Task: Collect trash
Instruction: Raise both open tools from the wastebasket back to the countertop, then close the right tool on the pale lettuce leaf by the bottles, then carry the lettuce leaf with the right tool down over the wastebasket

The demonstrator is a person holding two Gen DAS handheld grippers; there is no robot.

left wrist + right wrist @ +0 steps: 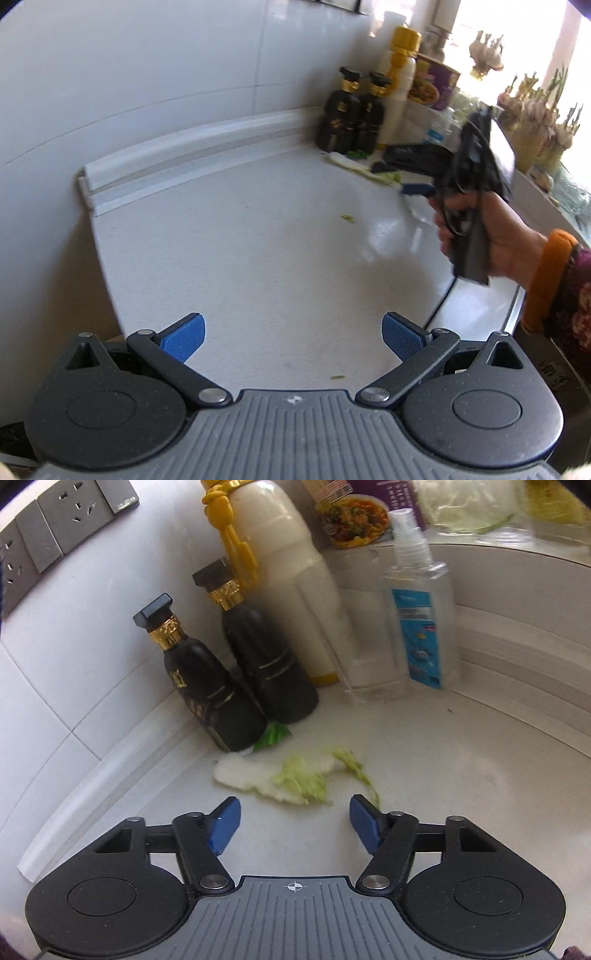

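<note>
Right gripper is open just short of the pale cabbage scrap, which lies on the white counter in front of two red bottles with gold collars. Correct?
Not quite: the two bottles behind the pale cabbage scrap are black, not red, as the right wrist view shows. The rest holds: the right gripper is open just short of the scrap on the white counter.

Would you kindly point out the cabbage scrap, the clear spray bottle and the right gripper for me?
cabbage scrap point(273, 779): right wrist view, on its pale white stalk.
clear spray bottle point(419, 627): right wrist view, on its blue label.
right gripper point(293, 825): right wrist view, midway between its blue fingertips.
</note>
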